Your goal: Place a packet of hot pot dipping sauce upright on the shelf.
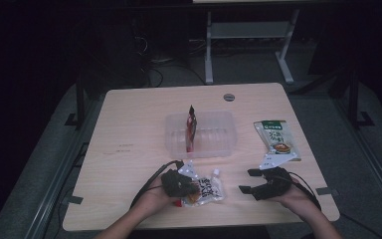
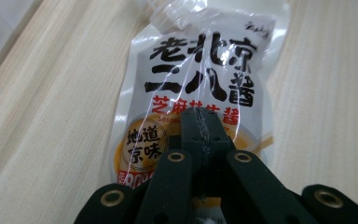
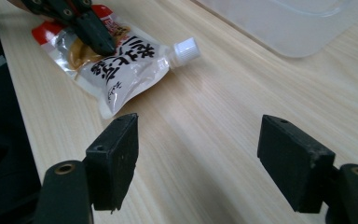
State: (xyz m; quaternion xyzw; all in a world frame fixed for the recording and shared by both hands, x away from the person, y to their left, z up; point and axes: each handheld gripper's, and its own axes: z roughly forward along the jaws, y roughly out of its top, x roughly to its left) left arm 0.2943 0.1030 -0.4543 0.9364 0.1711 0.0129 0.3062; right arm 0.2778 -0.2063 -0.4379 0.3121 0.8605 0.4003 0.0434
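White sauce pouch, left gripper closed above it

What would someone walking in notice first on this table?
Probably the left gripper, its jaws shut over a white sauce pouch with bold black lettering, lying at the near edge of the table. Next, a red packet standing upright in the clear tray at the middle. The right gripper sits open and empty nearby, with a green-topped packet beyond it.
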